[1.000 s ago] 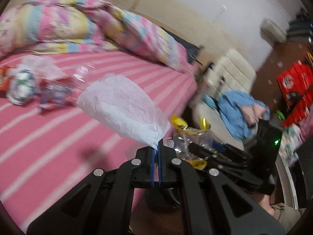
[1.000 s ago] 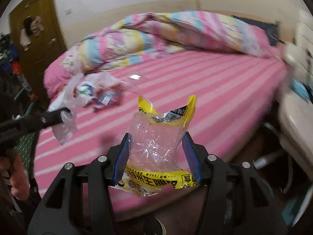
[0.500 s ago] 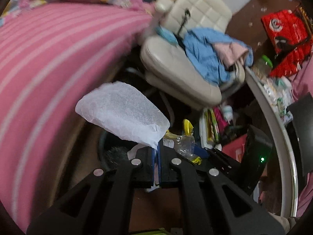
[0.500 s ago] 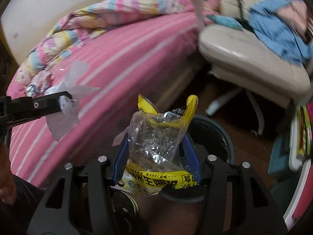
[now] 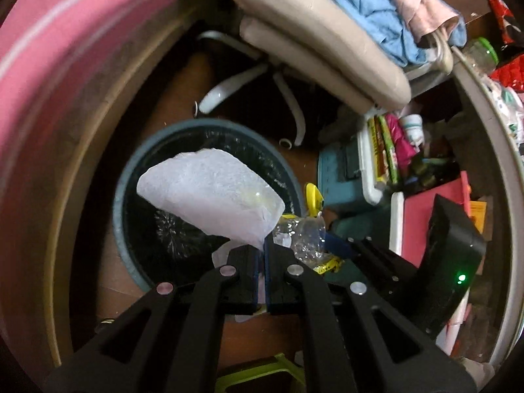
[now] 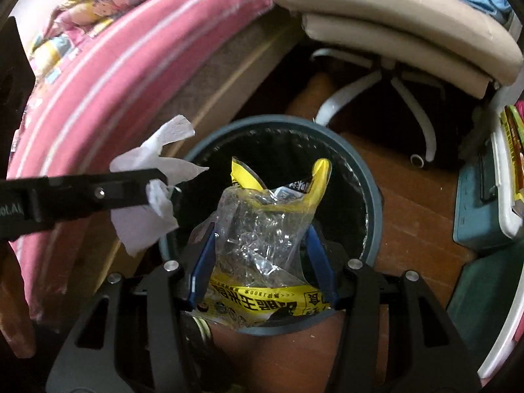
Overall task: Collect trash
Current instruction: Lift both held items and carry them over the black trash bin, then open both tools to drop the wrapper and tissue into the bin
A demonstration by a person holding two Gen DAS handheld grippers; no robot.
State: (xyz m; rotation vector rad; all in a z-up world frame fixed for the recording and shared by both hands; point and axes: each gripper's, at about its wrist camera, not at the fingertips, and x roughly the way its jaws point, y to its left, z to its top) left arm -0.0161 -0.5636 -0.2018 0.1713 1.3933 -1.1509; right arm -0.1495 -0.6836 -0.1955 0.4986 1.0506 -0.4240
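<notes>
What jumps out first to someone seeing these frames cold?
The dark round trash bin on the brown floor fills the middle of both views. Above its opening, the left gripper pinches a white tissue, and the right gripper clamps a crumpled clear and yellow plastic wrapper. A pink striped bed curves along the left.

The yellow band of the plastic wrapper (image 6: 262, 304) reads "1800".
</notes>
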